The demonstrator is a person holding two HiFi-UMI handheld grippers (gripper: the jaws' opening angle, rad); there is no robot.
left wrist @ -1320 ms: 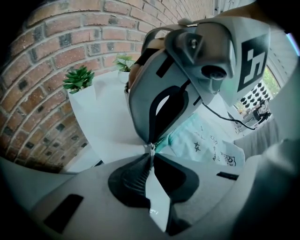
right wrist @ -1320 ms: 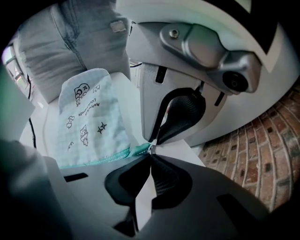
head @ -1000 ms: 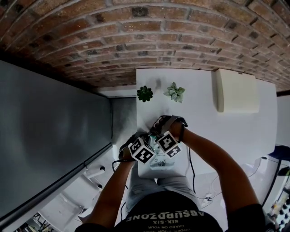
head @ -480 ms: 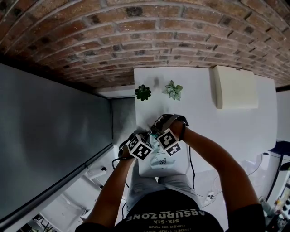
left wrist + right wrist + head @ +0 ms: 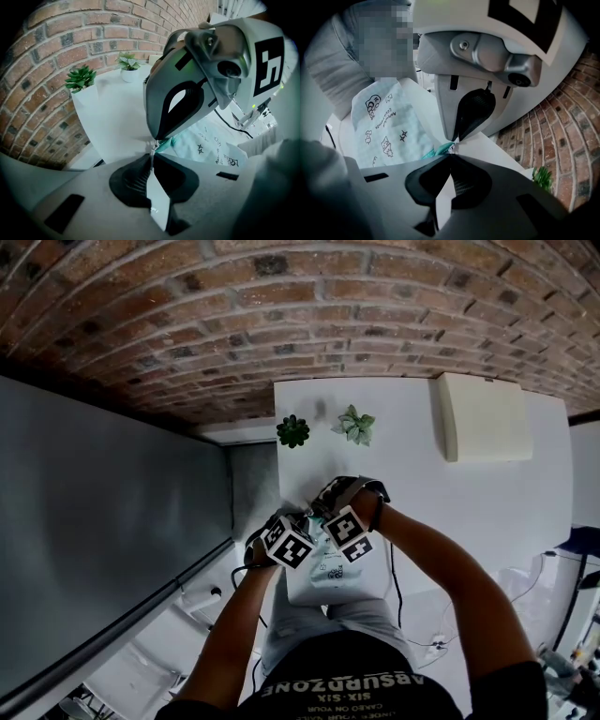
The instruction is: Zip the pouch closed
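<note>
White desk (image 5: 422, 493) lies below us. At its near left corner rests the pouch (image 5: 337, 585), pale teal with small printed drawings. Both tools meet tip to tip at the pouch's far left end. The left gripper (image 5: 152, 157) is pressed together on that end, and the right gripper (image 5: 450, 153) is clamped tight on the same spot, where a teal tab (image 5: 440, 149) and a bit of metal show. We cannot tell which pinches which. Along the far edge stand a dark green plant (image 5: 292, 431) and a paler plant (image 5: 355, 425). A cream box (image 5: 483, 418) sits toward the far right corner, and a brick wall (image 5: 281, 315) rises beyond.
</note>
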